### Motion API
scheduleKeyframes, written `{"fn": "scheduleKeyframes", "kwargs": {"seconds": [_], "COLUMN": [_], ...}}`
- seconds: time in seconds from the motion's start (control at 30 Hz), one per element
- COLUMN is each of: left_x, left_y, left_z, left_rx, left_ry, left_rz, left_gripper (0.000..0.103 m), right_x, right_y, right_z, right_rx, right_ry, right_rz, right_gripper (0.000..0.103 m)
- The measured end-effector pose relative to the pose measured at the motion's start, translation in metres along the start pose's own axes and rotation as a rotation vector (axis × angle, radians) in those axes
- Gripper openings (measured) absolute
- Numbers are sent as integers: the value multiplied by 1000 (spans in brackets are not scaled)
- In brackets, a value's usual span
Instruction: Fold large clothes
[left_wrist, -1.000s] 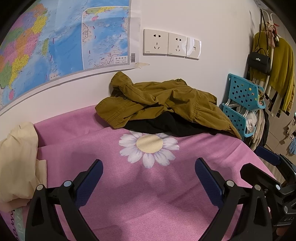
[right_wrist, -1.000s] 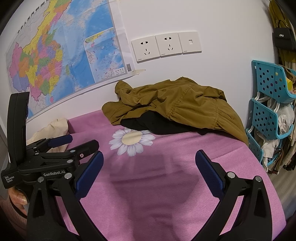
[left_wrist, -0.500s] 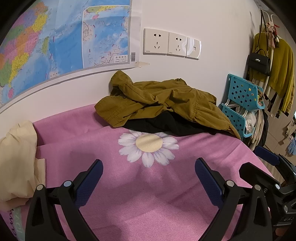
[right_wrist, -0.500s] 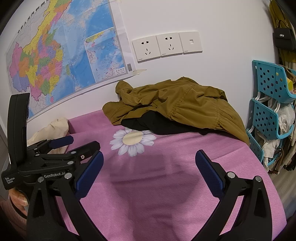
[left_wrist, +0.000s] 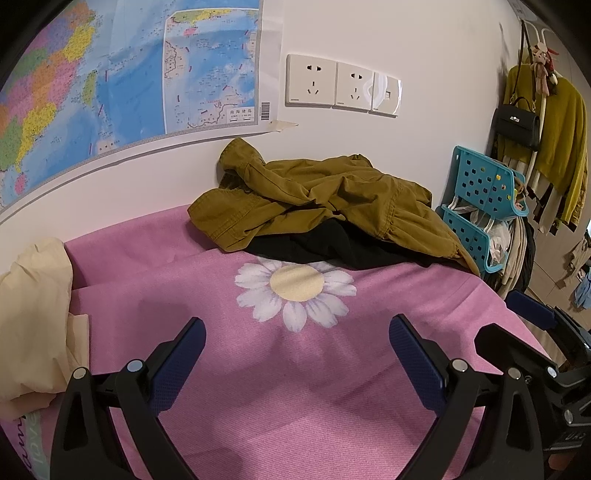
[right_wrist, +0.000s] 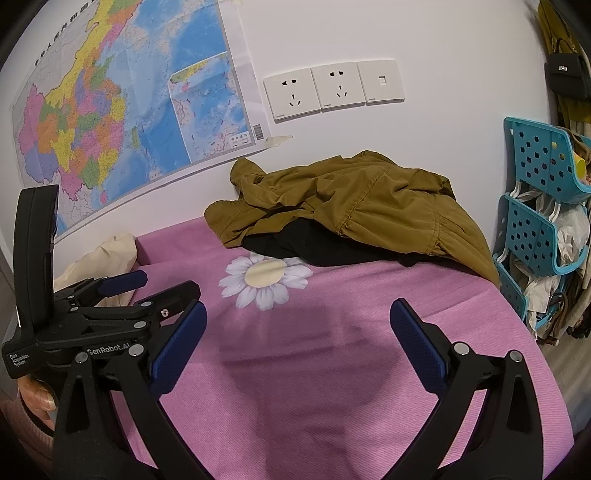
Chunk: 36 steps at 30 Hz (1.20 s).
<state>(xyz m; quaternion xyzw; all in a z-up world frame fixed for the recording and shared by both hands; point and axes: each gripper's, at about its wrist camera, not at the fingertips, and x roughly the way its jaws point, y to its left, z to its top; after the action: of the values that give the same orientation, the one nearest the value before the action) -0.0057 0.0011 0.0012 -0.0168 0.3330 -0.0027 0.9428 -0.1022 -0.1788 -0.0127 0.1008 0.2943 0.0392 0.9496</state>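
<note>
A crumpled olive-brown jacket (left_wrist: 325, 195) (right_wrist: 354, 206) lies heaped against the wall at the far side of a pink daisy-print cover (left_wrist: 295, 387) (right_wrist: 332, 369). A black garment (left_wrist: 332, 247) (right_wrist: 310, 247) lies partly under it. My left gripper (left_wrist: 295, 350) hovers open above the pink cover, well short of the jacket, nothing between its fingers. My right gripper (right_wrist: 295, 336) is open too and holds nothing. In the right wrist view the left gripper (right_wrist: 147, 288) shows at the left, held by a hand (right_wrist: 37, 398).
A cream cloth (left_wrist: 33, 317) (right_wrist: 107, 254) lies bunched at the cover's left edge. A blue perforated rack (left_wrist: 480, 206) (right_wrist: 543, 221) stuffed with items stands right of the cover. Hung clothes and a black bag (left_wrist: 517, 122) hang beyond. A map (right_wrist: 122, 107) and sockets (left_wrist: 340, 86) are on the wall.
Both views have shifted very slightly; the jacket pile sits a touch lower and closer in the right wrist view. Neither gripper has changed its opening.
</note>
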Motion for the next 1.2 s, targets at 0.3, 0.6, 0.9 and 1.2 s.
{"fn": "scheduleKeyframes", "kwargs": {"seconds": [0.3,0.6,0.9,1.2], "left_x": [0,2,5,7], "left_y": [0,0,0,1], "left_z": [-1,-2,0,2], "left_rx": [-2,-2,-2,-8], "left_ry": [1,3,7,16], "left_rz": [0,1,1,-5], "left_gripper": [96,96,96,96], "right_x": [0,2,1,2], "right_y": [0,1,-1,-2], "right_z": [1,0,3,3], "right_rx": [-1,-1,-2,0], "right_ry": [3,-2,0,-5], "right_rz": [-1,-1,6,3], "right_gripper": [98,98,98,98]}}
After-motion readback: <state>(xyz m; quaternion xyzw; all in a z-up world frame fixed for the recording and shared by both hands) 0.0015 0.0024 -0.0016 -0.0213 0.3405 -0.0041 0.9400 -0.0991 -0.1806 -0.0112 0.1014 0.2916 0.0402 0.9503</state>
